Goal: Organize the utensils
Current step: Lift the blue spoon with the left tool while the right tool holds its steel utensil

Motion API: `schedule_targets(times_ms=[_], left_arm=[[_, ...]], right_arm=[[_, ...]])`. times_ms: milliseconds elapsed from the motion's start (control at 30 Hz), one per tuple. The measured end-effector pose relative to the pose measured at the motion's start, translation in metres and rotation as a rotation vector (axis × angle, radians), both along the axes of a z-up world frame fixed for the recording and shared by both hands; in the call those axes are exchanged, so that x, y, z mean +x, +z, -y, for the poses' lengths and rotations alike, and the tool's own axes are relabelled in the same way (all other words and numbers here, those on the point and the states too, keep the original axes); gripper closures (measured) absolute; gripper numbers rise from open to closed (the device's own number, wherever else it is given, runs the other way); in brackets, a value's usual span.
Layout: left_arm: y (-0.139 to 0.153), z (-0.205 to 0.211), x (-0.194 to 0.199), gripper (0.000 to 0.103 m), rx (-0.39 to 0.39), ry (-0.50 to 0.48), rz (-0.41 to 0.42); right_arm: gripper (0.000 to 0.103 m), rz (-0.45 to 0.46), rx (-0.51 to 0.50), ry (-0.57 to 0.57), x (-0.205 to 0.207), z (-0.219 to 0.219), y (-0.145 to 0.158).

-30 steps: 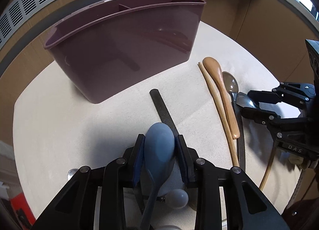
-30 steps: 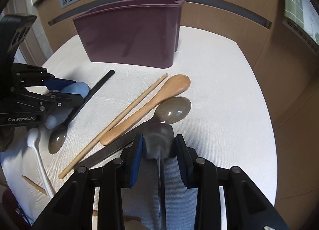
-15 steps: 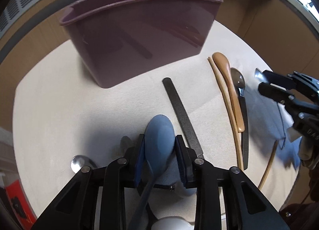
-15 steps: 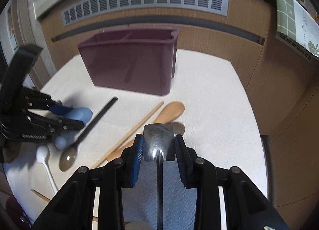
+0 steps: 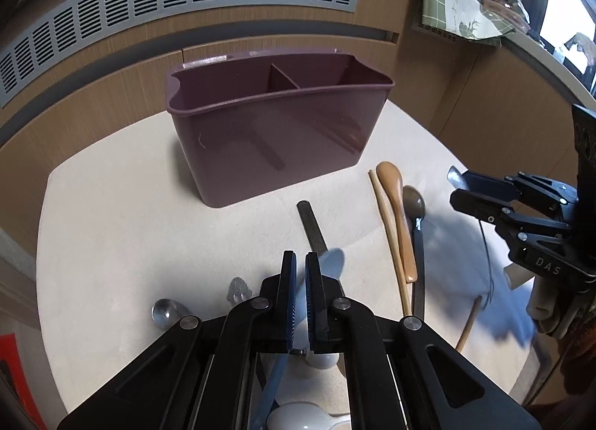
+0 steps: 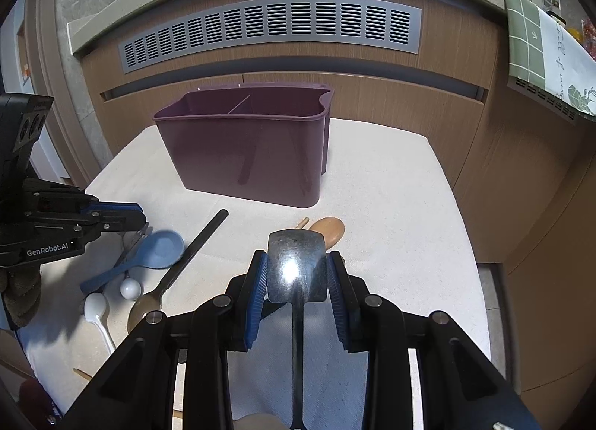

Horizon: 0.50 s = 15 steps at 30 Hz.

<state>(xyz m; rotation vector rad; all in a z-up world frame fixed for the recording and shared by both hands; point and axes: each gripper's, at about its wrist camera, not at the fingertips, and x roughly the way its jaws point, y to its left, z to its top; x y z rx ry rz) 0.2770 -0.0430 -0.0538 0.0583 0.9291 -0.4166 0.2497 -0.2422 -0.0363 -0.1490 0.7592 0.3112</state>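
A maroon two-compartment utensil caddy point(image 5: 275, 139) stands at the far side of the cream table; it also shows in the right wrist view point(image 6: 242, 154). My left gripper point(image 5: 301, 281) is shut on the handle of a blue spoon point(image 6: 156, 249), held above the table, its bowl tilted to the right point(image 5: 331, 260). My right gripper point(image 6: 297, 270) is shut on a shiny metal spoon point(image 6: 296, 262), raised above the table. The right gripper also shows in the left wrist view point(image 5: 480, 195).
On the table lie a wooden spoon point(image 5: 396, 214), a wooden chopstick point(image 5: 387, 229), a black-handled spoon point(image 5: 415, 229), another black-handled spoon point(image 6: 186, 258), a white spoon point(image 6: 97, 312) and a small metal spoon point(image 5: 167, 312). Wood panelling with a vent point(image 6: 272, 29) rises behind.
Both grippers have risen and drawn back from the table with their spoons. The blue spoon has slipped in the left gripper: the fingers now pinch its handle and the bowl tilts aside.
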Motion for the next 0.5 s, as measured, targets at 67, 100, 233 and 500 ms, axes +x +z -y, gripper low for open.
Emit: schedule_targets(times_ms=[67,100,233,500], left_arm=[[-0.005,-0.001,0.006,0.098,-0.008,0.01,-0.017],[-0.005,-0.003,0.007,0.096,-0.009,0.005,-0.034],[-0.004,-0.006,-0.002,0.063,-0.014,-0.072,-0.046],[-0.015,0.003,0.008,0.037,0.093,-0.091,-0.003]], right_arm=[[0.073,-0.001,-0.002,0.0,-0.001,0.001,-0.001],[0.073,-0.002,-0.004,-0.001,-0.001,0.001,-0.002],[0.073,-0.026,0.002,0.006,-0.001,0.002,-0.008],[0.073,-0.069,0.018,0.012,-0.001,0.003,-0.021]])
